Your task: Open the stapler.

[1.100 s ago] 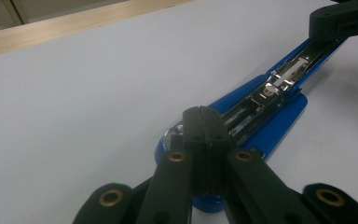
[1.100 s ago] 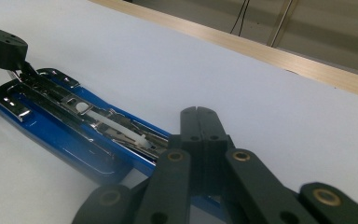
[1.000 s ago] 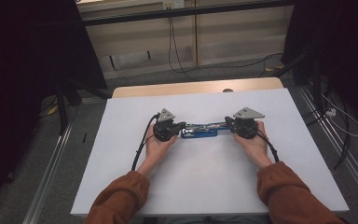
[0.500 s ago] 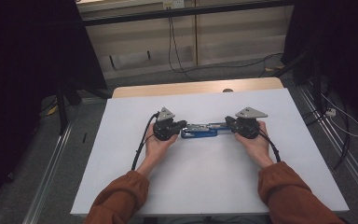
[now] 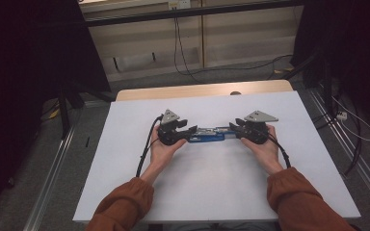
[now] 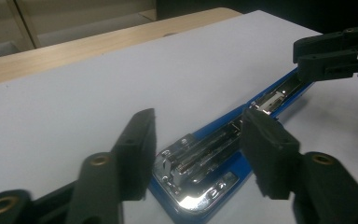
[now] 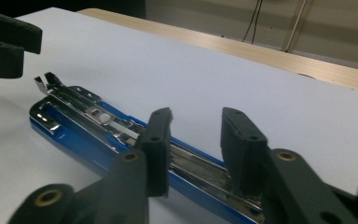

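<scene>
A blue stapler point(image 5: 211, 135), folded out flat with its metal rails up, lies across the middle of the white table point(image 5: 125, 192). My left gripper point(image 5: 191, 133) is at its left end and my right gripper point(image 5: 233, 129) at its right end. Both have just been opening. In the left gripper view the left gripper point(image 6: 200, 140) stands open with the stapler point(image 6: 205, 163) end between its jaws and small gaps on both sides. In the right gripper view the right gripper point(image 7: 198, 140) is open too, astride the stapler point(image 7: 88, 121), pads off it.
A bare wooden strip point(image 5: 197, 90) runs along the table's far edge. Beyond it are a wall panel and cables point(image 5: 176, 43) on the floor. Metal rails point(image 5: 53, 163) run beside the table on both sides. Cables trail from both grippers toward the forearms.
The jaws of both grippers have spread apart at the stapler's ends. Both hands and the stapler stay where they were.
</scene>
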`<state>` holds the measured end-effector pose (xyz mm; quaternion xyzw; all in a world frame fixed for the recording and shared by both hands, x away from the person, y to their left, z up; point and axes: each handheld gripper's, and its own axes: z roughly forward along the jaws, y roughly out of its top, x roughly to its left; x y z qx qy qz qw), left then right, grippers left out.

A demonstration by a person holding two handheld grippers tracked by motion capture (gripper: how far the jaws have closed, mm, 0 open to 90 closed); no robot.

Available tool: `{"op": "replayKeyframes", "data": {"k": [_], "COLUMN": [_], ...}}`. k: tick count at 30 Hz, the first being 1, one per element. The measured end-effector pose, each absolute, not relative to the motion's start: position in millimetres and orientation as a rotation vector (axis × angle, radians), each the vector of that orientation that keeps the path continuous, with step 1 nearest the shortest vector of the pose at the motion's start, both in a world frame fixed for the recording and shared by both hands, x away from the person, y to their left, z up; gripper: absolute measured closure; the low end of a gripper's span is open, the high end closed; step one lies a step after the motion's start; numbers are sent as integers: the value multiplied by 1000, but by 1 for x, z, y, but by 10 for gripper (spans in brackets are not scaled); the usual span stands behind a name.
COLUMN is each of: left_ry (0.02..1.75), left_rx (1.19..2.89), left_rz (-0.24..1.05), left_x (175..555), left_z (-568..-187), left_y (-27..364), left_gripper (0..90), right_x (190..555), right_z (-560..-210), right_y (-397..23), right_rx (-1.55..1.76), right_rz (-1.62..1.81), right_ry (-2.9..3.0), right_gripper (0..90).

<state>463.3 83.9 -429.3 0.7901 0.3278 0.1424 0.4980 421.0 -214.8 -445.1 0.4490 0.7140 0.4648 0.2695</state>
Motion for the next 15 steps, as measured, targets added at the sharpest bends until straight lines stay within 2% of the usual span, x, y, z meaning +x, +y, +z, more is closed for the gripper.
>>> {"op": "replayKeyframes", "data": {"k": [2,4,7,10,12,15], "left_ry": [800,813,845,845,837,838], "left_rx": [1920,1928,1958,1940,1923,1896], "left_rz": [348,341,340,373,384,408], "left_x": [463,463,461,456,454,451], "left_z": [-429,-429,-428,-426,-424,-421], "left_y": [84,85,88,95,101,109], "left_gripper": [311,261,149,84,47,44], "right_x": [421,421,420,419,418,416], "right_z": [-444,-444,-445,-443,-441,-439], "right_y": [-214,-213,-212,-210,-209,-210], "right_rx": [1210,1208,1200,1179,1173,1163], "right_rz": [1266,1286,1312,1321,1330,1325], "right_ry": [1924,1939,1947,1964,1962,1962], "right_gripper": [521,459,308,152,115,79]}}
